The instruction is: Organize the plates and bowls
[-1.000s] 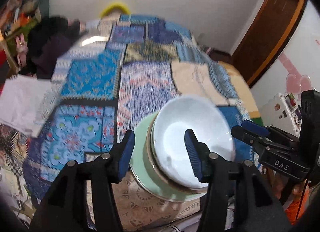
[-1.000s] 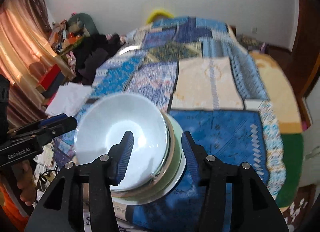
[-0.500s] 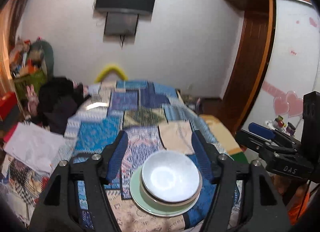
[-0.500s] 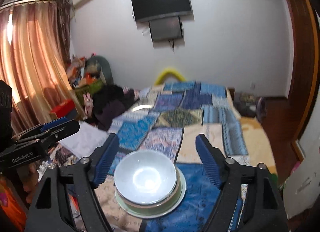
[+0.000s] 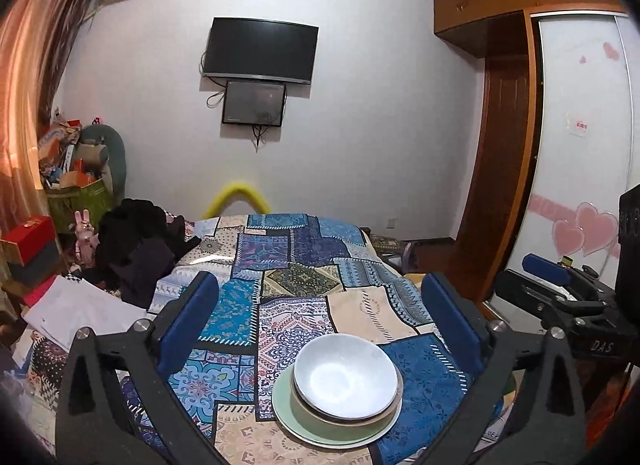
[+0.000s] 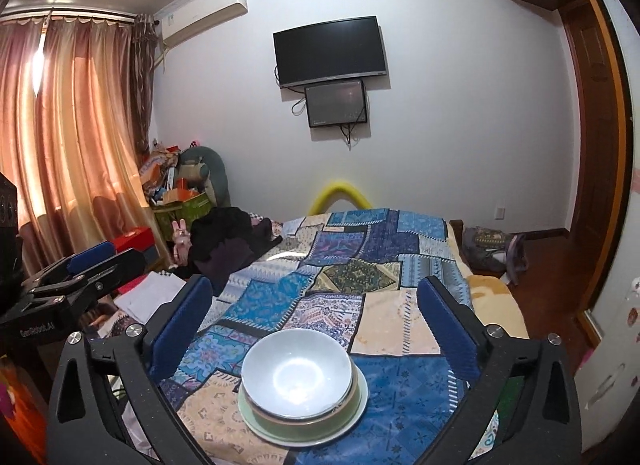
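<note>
A white bowl [image 5: 346, 375] sits nested in a green bowl [image 5: 312, 411] on a pale green plate [image 5: 288, 421], stacked on the patchwork bedspread [image 5: 280, 281]. The same stack shows in the right wrist view: white bowl [image 6: 297, 377], green bowl [image 6: 344, 411], plate [image 6: 360, 401]. My left gripper [image 5: 320, 317] is open and empty, pulled back above the stack. My right gripper [image 6: 314, 313] is open and empty, also back from it. The right gripper also shows at the right edge of the left wrist view [image 5: 560, 285], and the left gripper shows at the left edge of the right wrist view [image 6: 80, 269].
Dark clothes [image 5: 140, 249] and white papers [image 5: 76, 313] lie at the bed's left. Boxes and clutter [image 6: 176, 189] stand by the curtain. A TV [image 5: 260, 51] hangs on the far wall. A wardrobe [image 5: 580, 185] stands at the right.
Both grippers opened wide, let go of the white bowl and drew back and up from the stack, so the bowls now look small and far.
</note>
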Demonstrator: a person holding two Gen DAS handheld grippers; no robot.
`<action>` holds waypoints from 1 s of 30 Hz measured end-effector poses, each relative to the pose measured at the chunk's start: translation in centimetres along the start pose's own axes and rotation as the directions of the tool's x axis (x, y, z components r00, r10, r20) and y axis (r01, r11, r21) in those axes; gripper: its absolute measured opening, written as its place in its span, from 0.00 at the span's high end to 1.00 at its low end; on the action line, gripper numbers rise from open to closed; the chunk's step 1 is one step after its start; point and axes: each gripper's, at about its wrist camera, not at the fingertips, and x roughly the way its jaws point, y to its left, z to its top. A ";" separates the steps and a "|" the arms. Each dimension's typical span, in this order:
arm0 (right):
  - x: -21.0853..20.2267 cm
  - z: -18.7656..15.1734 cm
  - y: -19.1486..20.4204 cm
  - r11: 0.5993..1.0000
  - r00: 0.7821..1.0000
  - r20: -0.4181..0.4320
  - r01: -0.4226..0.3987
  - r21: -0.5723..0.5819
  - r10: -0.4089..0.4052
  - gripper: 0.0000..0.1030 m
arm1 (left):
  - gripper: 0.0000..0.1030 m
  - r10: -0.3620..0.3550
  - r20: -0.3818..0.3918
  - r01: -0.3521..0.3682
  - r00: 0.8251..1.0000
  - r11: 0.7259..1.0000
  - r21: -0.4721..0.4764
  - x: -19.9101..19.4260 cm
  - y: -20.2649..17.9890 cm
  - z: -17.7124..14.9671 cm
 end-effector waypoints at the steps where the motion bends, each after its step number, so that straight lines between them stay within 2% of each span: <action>1: -0.2 -0.1 0.0 1.000 1.000 0.001 -0.001 -0.001 0.001 0.01 | 0.00 0.004 0.000 -0.004 1.000 1.000 0.001 0.0 0.0 -0.1; 30: -0.6 -1.0 0.4 1.000 1.000 -0.010 -0.020 0.004 0.020 0.00 | 0.00 0.008 -0.016 -0.008 1.000 1.000 -0.007 0.0 0.3 -1.1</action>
